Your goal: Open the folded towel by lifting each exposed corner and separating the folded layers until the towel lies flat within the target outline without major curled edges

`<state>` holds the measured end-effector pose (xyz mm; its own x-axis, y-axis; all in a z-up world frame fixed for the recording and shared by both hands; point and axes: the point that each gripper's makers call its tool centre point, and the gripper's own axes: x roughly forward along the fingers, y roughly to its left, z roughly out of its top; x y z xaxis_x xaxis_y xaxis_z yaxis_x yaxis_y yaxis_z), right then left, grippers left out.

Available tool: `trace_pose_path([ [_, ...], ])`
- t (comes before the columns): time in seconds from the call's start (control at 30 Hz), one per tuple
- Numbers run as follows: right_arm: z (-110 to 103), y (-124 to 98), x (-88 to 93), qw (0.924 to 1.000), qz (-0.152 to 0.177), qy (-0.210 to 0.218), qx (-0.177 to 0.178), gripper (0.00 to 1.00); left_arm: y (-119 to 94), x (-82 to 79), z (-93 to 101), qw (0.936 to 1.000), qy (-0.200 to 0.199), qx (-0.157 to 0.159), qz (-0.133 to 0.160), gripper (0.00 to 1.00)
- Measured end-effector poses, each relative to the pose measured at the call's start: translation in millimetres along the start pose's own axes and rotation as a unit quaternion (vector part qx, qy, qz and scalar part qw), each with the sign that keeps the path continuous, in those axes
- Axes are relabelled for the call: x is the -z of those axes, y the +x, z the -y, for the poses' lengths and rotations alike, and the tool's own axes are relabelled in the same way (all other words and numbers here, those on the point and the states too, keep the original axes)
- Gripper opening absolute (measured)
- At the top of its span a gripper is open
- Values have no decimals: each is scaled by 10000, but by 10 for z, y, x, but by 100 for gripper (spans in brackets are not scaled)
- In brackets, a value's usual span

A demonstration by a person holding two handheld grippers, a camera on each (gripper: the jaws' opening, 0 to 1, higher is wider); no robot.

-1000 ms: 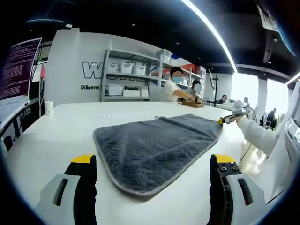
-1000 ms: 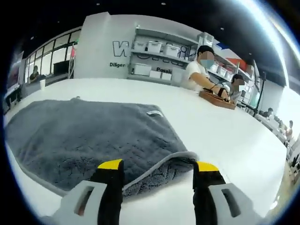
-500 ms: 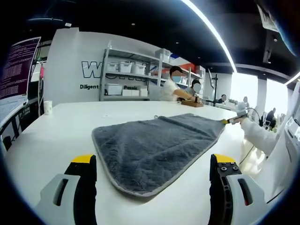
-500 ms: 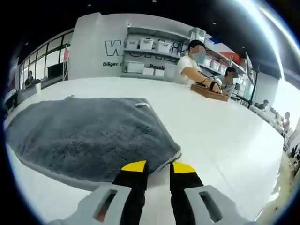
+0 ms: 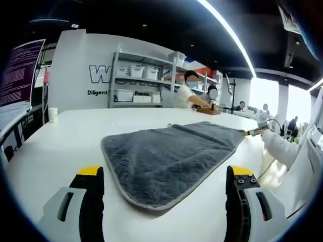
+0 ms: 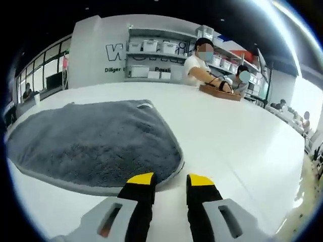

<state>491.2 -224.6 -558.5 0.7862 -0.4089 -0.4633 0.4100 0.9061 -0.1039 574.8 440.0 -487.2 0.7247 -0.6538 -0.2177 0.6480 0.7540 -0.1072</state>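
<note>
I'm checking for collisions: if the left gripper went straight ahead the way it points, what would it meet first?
Likely the near rounded edge of the grey plush towel lying on the white table, between the left gripper's wide-open jaws. Depth is uncertain.

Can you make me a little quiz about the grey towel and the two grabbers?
1. True or false: the grey towel lies on a white table.
2. Which gripper has its jaws wide apart: A) left gripper B) right gripper?
3. Fill in: in the right gripper view, the towel corner nearest the jaws lies ____ on the table.

Key:
1. True.
2. A. The right gripper's jaws are close together, with a narrow gap showing.
3. Flat.
</note>
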Motion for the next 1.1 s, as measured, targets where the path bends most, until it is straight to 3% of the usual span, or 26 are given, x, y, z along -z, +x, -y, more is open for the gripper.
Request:
trace_pose_path([
  [0.1, 36, -71, -107, 9984, 350, 432, -80, 42, -14, -7, 3, 10000, -4, -7, 14, 100],
  [0.2, 13, -220, -183, 9964, 613, 523, -249, 55, -40, -7, -9, 10000, 5, -41, 11, 100],
  [0.37, -187, -457, -217, 9914, 774, 440, -955, 75, -63, 1, -28, 10000, 14, -85, -13, 100],
  [0.57, -210, -797, -270, 9869, 989, 278, -1245, 90, -76, 35, -15, 9999, 32, -99, -63, 100],
  [0.67, -316, -916, -189, 9857, 890, 40, -1433, 98, -105, 76, -23, 9999, 7, -132, -97, 100],
  [0.83, -389, -1010, -75, 9867, 738, -320, -1415, 99, -150, 127, -28, 9996, 8, -178, -200, 100],
  [1.1, -384, -1025, -50, 9871, 737, -298, -1391, 99, -220, 160, 7, 9993, 96, -182, -312, 100],
])
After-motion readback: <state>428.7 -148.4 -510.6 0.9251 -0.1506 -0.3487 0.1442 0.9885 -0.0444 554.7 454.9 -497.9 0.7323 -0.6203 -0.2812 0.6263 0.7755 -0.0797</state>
